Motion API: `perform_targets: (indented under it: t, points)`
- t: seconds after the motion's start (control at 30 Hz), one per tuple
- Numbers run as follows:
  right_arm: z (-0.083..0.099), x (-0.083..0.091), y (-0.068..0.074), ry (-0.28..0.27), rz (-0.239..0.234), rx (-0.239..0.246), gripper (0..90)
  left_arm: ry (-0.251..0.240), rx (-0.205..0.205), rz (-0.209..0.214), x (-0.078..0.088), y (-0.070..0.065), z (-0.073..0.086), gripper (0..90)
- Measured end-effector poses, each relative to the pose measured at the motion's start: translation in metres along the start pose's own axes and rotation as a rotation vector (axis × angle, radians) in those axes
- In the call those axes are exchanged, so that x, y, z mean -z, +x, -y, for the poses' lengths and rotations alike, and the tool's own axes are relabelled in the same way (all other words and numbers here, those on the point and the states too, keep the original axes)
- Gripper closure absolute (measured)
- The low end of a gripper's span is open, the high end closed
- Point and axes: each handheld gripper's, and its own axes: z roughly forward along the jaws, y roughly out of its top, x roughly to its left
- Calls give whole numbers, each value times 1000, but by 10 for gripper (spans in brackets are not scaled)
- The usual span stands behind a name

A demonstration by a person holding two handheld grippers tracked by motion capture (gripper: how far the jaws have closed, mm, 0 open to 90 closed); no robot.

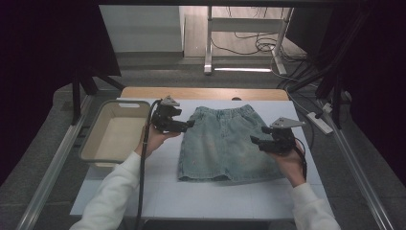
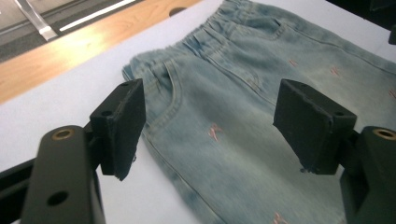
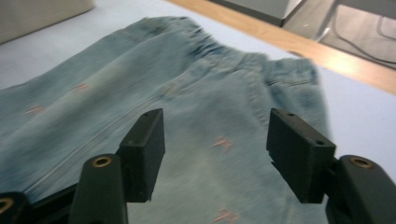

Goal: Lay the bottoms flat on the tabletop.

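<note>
White tabletop (image 1: 158,191) is carrying light denim shorts (image 1: 225,143), lying flat between both claws. Left claw (image 1: 187,125) is hovering at the shorts' waistband corner, jaws standing apart and holding nothing. Right claw (image 1: 256,141) is hovering over the opposite side edge, jaws likewise apart and gripping nothing.

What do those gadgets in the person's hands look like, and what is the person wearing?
Each gripper, left and right, is black with two blocky black pads, brass-ringed holes, a grey three-cornered plate on top and a trailing black cable. The sleeves are white.
</note>
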Motion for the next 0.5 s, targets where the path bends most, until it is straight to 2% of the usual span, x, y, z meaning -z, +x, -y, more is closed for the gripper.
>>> perform_targets:
  t: [0.17, 0.27, 0.37, 0.5]
  points:
    - [8, 5, 18, -4, -70, 41, 339, 9, -23, 19, 1, -13, 16, 257]
    - [13, 6, 27, 0, -92, 57, 332, 7, -27, 39, 1, -17, 21, 257]
    - [20, 4, 32, 34, -73, 73, 332, 17, -30, 48, 1, -21, 24, 257]
    - [31, 4, 28, 52, -59, 44, 332, 29, -27, 50, -2, -24, 30, 255]
